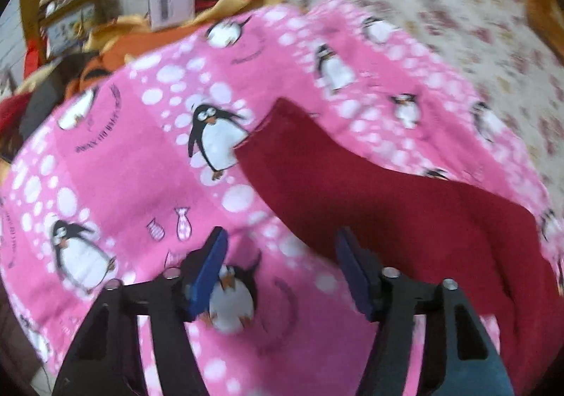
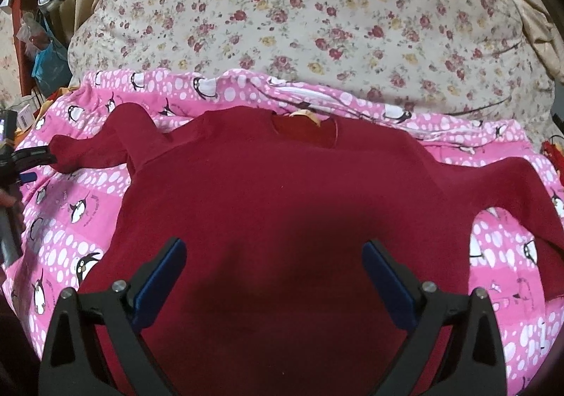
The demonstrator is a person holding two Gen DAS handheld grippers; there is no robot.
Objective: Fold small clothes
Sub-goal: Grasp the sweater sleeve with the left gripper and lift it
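Right wrist: red sweater (image 2: 282,191) flat, pink blanket (image 2: 88,191) bordering

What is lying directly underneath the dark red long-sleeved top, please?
The dark red long-sleeved top lies on a pink fleece blanket with penguin prints, which shows around its sleeves and sides. Whatever sits beneath the top's middle is covered.

Both views are evenly and softly lit, with no glare. The left wrist view is smeared by motion blur: the penguin blanket (image 1: 141,156) and the floral quilt (image 1: 440,8) beyond the tongs are streaked, the clutter at far left unreadable. The right wrist view is sharp. A broad soft shadow lies on the red top (image 2: 282,237) between its fingers. Fisheye bending curves both views, with dark vignetted corners.
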